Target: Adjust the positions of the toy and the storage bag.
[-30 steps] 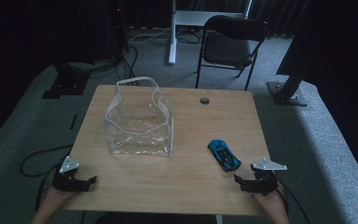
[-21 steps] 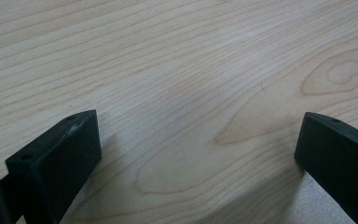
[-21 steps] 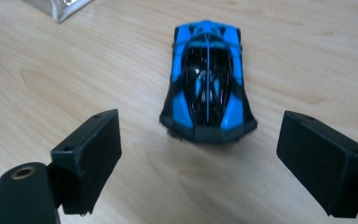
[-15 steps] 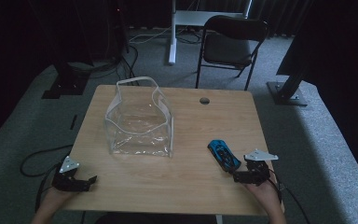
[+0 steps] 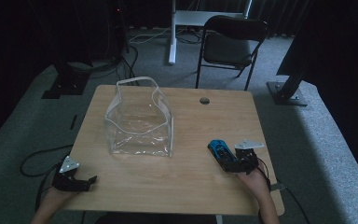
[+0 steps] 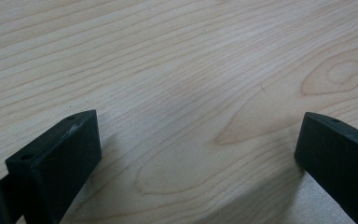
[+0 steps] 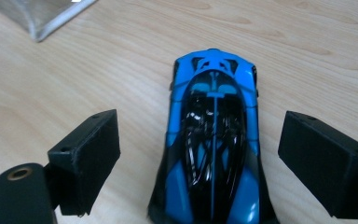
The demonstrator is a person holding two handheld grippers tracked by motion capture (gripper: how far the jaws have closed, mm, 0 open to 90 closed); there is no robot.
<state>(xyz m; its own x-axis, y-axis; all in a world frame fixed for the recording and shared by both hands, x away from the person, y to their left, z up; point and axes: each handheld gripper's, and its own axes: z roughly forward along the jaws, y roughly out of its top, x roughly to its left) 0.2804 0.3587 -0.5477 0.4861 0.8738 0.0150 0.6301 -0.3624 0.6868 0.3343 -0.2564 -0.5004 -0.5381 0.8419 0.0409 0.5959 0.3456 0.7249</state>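
Note:
A blue and black toy car lies on the wooden table at the right front. My right gripper is open and straddles the car's near end; in the right gripper view the car lies between the two spread jaws, which stand clear of its sides. A clear plastic bag with white-edged handles stands upright at the table's left middle. My left gripper rests open at the front left corner, and its own view has bare wood between the jaws.
A small dark round grommet sits near the table's far edge. Behind the table stand a black folding chair and a white desk leg. Black stand bases and cables lie on the grey carpet.
My right gripper has moved forward and left from the table's front right edge onto the toy car, so its jaws now flank the car. The left gripper has barely moved.

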